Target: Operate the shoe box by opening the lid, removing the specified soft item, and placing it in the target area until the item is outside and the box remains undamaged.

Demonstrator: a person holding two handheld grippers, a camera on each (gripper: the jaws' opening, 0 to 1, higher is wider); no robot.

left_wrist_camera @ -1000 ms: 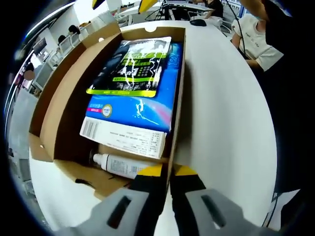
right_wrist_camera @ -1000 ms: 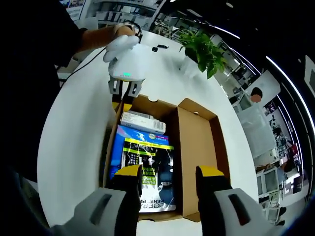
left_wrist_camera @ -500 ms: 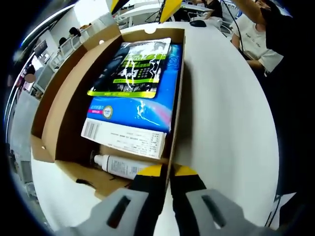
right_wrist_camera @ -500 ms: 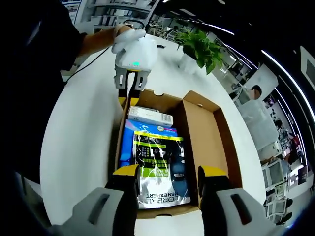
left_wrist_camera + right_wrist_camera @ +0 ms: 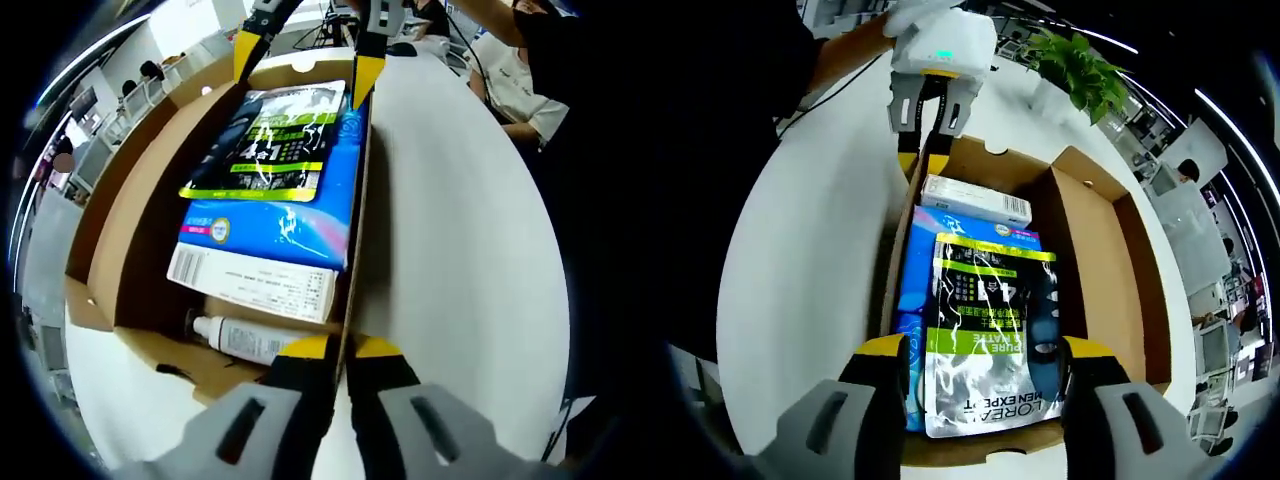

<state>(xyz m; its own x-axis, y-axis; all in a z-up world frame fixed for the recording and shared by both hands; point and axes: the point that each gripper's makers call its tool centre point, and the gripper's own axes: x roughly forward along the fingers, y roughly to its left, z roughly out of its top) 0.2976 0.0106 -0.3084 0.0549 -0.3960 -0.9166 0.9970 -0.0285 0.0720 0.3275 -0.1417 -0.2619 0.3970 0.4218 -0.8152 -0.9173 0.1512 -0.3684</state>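
Pouch (image 5: 990, 335): black and silver soft pack with green bands and printed lettering, lying flat as the top item inside the open box, between the spread jaws of the right tongs (image 5: 982, 352), whose yellow tips stand at either side of it; whether the tips touch it cannot be told. In the left gripper view the pouch (image 5: 270, 140) lies at the far end of the box, with the right tongs (image 5: 305, 60) coming in above it.

Blue pack (image 5: 290, 215): flat, under the pouch, its blue edge showing beside the right tongs' left jaw (image 5: 912, 330).

White carton (image 5: 250, 280): long, printed with a barcode, lying across the box just beyond the left tongs; in the right gripper view (image 5: 975, 201) it lies past the pouch.

White bottle (image 5: 240, 335): on its side at the bottom of the box, nearest the left tongs.

Box (image 5: 1110, 270): brown cardboard, lid off or folded back, on a white table (image 5: 450, 220).

Left tongs (image 5: 338, 352): jaws pressed together on the box's side wall at its near corner; in the right gripper view (image 5: 925, 160) they grip the far wall, held by a gloved hand (image 5: 910, 15).

Potted plant (image 5: 1080, 70): on the table beyond the box.
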